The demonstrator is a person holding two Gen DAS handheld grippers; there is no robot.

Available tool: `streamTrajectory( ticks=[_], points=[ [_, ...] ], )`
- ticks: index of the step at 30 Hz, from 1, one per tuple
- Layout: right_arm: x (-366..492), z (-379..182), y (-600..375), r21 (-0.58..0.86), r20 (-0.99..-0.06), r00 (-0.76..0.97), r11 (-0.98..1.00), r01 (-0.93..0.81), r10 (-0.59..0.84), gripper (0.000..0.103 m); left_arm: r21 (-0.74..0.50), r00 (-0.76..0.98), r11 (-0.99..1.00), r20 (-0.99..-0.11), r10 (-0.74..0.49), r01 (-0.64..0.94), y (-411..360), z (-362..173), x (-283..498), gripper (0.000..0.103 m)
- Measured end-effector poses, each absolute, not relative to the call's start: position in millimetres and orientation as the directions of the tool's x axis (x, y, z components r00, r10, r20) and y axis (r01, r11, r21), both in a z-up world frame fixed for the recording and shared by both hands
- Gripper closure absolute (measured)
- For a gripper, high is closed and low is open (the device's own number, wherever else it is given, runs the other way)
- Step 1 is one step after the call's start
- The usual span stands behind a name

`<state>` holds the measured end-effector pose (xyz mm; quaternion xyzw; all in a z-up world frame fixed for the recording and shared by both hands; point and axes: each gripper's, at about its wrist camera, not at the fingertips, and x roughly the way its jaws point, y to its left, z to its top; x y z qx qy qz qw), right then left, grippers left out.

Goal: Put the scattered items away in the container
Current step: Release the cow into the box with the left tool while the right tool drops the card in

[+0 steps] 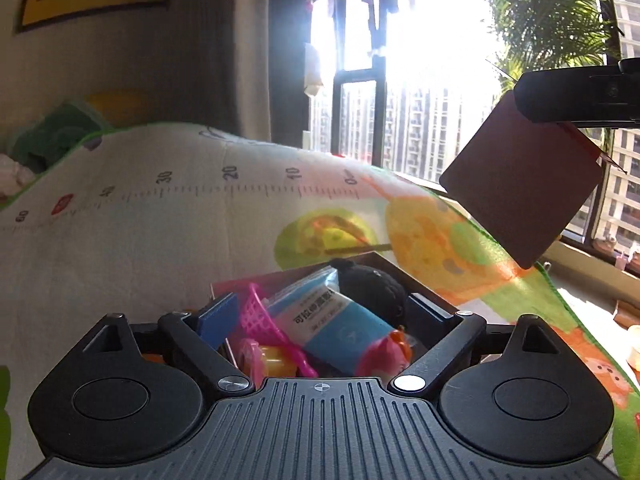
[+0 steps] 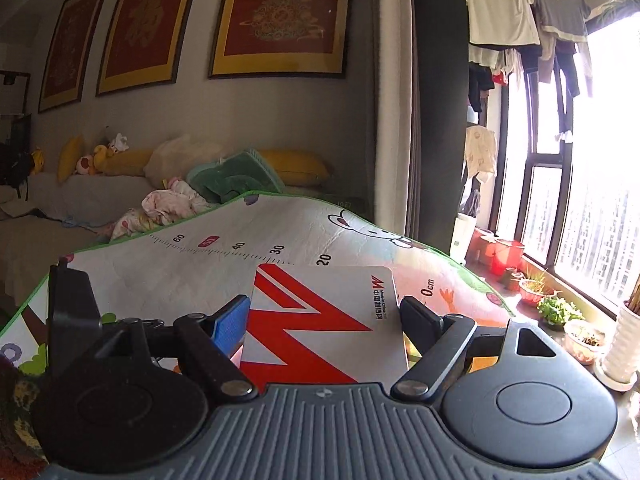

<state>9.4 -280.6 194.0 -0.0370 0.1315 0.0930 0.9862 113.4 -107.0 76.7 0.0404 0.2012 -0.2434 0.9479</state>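
Holding lid aloft, box packed below

Left gripper [image 1: 320, 316] hangs over the open box [image 1: 416, 280], jaws wide apart w/ nothing between them. Box sits on the play mat [image 1: 160, 232], filled w/ a blue-white packet [image 1: 336, 320] lying diagonally, long axis near-right to far-left, a pink toy basket [image 1: 260, 316] and a black object [image 1: 372, 288]. Right gripper [image 2: 324, 320] clamps the box lid [image 2: 320, 320] by its side edges, printed red-white face up, lid roughly level, pointing away toward the mat's ruler markings.

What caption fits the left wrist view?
Open left gripper over the filled box; right gripper holds its lid aloft.
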Motion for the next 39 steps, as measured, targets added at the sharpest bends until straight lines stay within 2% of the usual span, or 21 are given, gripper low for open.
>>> streamTrajectory(
  ticks=[9,13,18,20,22,24,26,29,32,34,36,39],
  points=[
    [100.7,139.8,-297.8,0.264,-0.471,0.822,0.940,-0.217,0.322,0.021,0.027,0.743,0.864,-0.524,-0.416,0.502,-68.1,39.7,80.6,0.003],
    [119.2,103.7,-301.9,0.238,-0.566,0.783,0.960,-0.146,0.259,0.020,0.007,0.733,0.865,-0.534,-0.421,0.502,-67.5,33.5,77.9,0.001],
    [103.4,106.9,-315.0,0.215,-0.522,0.821,0.968,-0.133,0.229,0.021,-0.045,0.719,0.858,-0.525,-0.456,0.511,-69.5,33.1,75.0,0.001],
    [102.5,108.3,-315.0,0.212,-0.520,0.823,0.968,-0.134,0.228,0.032,-0.056,0.716,0.854,-0.517,-0.468,0.517,-72.0,34.2,73.8,0.001],
    [110.7,98.6,-310.1,0.247,-0.571,0.776,0.958,-0.147,0.267,0.055,-0.057,0.718,0.850,-0.507,-0.477,0.523,-77.2,36.6,72.0,0.001],
    [120.4,80.6,-304.6,0.299,-0.626,0.717,0.944,-0.143,0.307,0.064,-0.051,0.721,0.847,-0.498,-0.481,0.529,-79.6,38.2,68.5,0.000],
    [127.1,59.7,-299.5,0.333,-0.674,0.660,0.934,-0.129,0.332,0.067,-0.044,0.721,0.844,-0.497,-0.483,0.535,-81.6,39.4,65.7,0.000],
    [116.7,60.4,-295.8,0.282,-0.655,0.691,0.948,-0.151,0.305,0.067,-0.029,0.723,0.844,-0.501,-0.476,0.535,-82.8,38.2,64.3,0.000],
    [97.5,81.8,-313.6,0.292,-0.556,0.780,0.946,-0.141,0.287,0.061,-0.038,0.721,0.850,-0.511,-0.468,0.526,-83.8,35.2,69.5,0.000],
    [94.0,85.4,-325.0,0.250,-0.532,0.826,0.967,-0.057,0.186,0.036,-0.051,0.719,0.855,-0.518,-0.464,0.516,-85.4,32.9,74.4,0.000],
    [100.4,76.5,-337.4,0.258,-0.563,0.813,0.966,0.004,0.147,0.032,-0.067,0.710,0.854,-0.524,-0.471,0.517,-87.2,31.5,77.3,0.000],
    [107.8,57.2,-352.5,0.379,-0.611,0.756,0.925,0.017,0.236,0.032,-0.102,0.681,0.834,-0.529,-0.507,0.542,-89.1,30.7,79.8,0.000]
  ],
)
